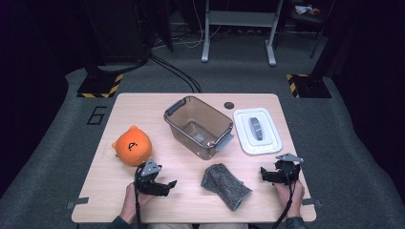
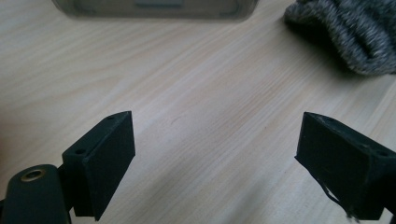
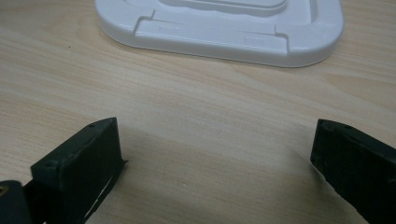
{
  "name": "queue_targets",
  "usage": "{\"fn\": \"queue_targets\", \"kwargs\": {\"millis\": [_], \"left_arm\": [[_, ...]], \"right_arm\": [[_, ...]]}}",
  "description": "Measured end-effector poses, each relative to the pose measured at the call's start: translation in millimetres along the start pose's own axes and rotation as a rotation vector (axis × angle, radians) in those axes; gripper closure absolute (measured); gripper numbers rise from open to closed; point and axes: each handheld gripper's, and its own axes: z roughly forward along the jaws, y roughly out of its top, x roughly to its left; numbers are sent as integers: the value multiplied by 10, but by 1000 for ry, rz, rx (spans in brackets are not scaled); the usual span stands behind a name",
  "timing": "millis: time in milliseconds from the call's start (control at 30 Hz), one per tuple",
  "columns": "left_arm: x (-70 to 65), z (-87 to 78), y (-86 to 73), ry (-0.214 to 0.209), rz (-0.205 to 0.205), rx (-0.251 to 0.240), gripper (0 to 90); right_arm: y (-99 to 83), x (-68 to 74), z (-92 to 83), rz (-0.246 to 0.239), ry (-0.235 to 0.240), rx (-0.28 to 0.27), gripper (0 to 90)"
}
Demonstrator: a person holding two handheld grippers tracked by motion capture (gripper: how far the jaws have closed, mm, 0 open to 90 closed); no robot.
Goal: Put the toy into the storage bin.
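Left hand-held gripper point(image 2: 215, 154) sits jaws wide, nothing between them, low over bare wood surface point(image 2: 196, 93). Grey knit sock point(image 2: 350, 32) lies just ahead to its right, apart from the jaws; in the high view it's at the front middle of the surface point(image 1: 225, 185), between both hands. Right hand-held gripper point(image 3: 215, 168) also wide and empty, facing the white lid point(image 3: 219, 28). My read: sock goes into the clear bin point(image 1: 198, 125). Pinch the bunched end, not the flat edge; lift clear of the bin rim before releasing.
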Motion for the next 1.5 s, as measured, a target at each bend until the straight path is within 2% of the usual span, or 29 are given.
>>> {"fn": "queue_targets", "kwargs": {"millis": [200,433,567,700,733,833,900,933,967,1167,1333,1500], "left_arm": [[57,-222,132,11,-1,-29,111],[271,-517,292,79,0,-69,111],[451,-657,378,122,1,-80,111],[649,-754,419,139,-24,-111,110],[708,-779,431,156,-27,-117,110],[881,-827,450,182,-47,-113,110],[971,-827,445,191,-69,-104,110],[1015,-811,438,209,-73,-104,110],[1063,-809,433,209,-79,-83,110],[1278,-693,363,222,-110,-33,110],[1353,-615,316,203,-141,-16,111],[1341,-509,285,191,-139,17,156]], "right_arm": [[1,-4,6,11,8,1,10],[2,-8,7,13,11,5,10],[1,-7,8,13,12,2,10],[2,-8,7,14,11,5,11],[2,-8,7,13,11,5,10],[1,-9,7,12,12,6,10],[2,-5,5,18,11,9,10],[2,-4,5,20,11,9,10],[2,-4,5,19,11,9,10],[2,-4,5,18,11,8,10],[2,-5,6,16,11,8,10],[2,-7,9,12,12,5,8]]}}
